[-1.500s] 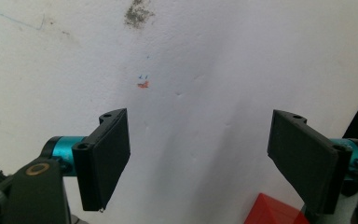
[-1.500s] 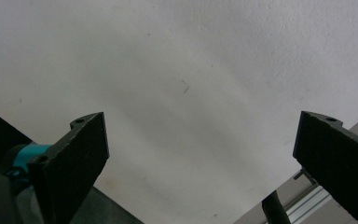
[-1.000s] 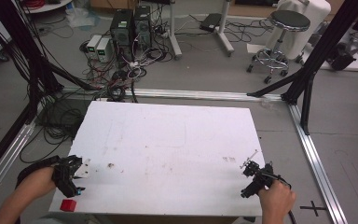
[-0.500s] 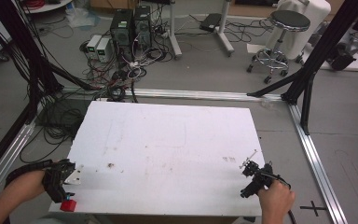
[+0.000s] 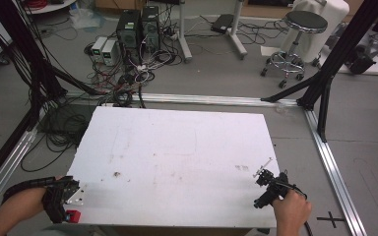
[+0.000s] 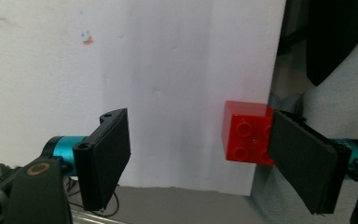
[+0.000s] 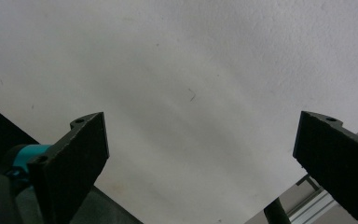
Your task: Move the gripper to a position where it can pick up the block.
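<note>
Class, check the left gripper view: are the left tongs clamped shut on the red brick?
No: the left tongs stand wide open, and the red brick sits beside just one jaw at the table edge.

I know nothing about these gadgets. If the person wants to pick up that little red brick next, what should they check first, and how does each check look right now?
1. Left hand-held gripper open wide enough: ok, jaws stand far apart.
2. Red brick between the jaws: not ok; it sits right at one jaw, off centre.
3. Brick safely on the white table: cannot tell; it lies at the table's near corner edge, seemingly partly over it.
4. Brick's studs face the camera: ok, studs plainly seen.
5. Right hand-held gripper out of the way: ok, open over bare table at the far corner.
</note>
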Motion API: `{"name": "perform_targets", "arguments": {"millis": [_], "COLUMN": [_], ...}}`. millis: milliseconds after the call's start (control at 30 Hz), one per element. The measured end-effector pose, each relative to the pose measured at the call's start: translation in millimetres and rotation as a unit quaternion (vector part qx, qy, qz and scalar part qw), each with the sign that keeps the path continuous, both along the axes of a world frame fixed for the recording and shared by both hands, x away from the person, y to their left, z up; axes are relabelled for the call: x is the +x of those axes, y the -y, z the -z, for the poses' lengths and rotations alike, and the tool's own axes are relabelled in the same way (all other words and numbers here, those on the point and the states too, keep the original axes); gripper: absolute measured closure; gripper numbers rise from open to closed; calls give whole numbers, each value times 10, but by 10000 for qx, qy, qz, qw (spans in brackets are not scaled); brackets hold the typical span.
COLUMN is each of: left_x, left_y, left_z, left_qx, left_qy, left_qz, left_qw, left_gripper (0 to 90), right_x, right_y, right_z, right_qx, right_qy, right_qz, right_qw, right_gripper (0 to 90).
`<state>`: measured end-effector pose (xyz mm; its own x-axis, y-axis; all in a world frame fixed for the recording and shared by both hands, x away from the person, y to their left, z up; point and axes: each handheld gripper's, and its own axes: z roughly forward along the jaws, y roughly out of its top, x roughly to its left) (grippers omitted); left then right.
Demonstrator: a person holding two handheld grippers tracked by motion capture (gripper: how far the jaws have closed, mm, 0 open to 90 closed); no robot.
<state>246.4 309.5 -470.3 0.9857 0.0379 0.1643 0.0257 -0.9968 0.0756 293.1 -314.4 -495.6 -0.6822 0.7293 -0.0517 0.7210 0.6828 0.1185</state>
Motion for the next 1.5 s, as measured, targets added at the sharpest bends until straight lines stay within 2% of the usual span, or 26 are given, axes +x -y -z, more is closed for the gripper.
{"name": "perform_targets", "arguments": {"millis": [300,533,1000,1333,1400,1500], "left_x": [-58,-117,-136,-148,-152,-159], "left_y": [-12,-44,-129,-97,-92,-89], "left_z": [50,141,324,441,456,461], "left_qx": [95,75,99,86,95,96], "left_qy": [-102,-206,-373,-466,-536,-525], "left_qz": [57,44,-2,60,81,69], "left_qw": [9999,9998,9993,9989,9985,9986], "left_gripper": [217,217,218,220,219,219], "right_x": [-5,0,-1,-5,-6,-9], "right_y": [1,-6,-3,4,6,9], "right_z": [-1,5,8,4,4,5], "right_qx": [18,24,14,19,28,29], "right_qy": [-9,15,-14,-13,-13,0], "right_qz": [21,-10,16,12,29,39], "right_qw": [10000,10000,10000,10000,10000,10000], "right_gripper": [25,25,25,25,25,25]}}
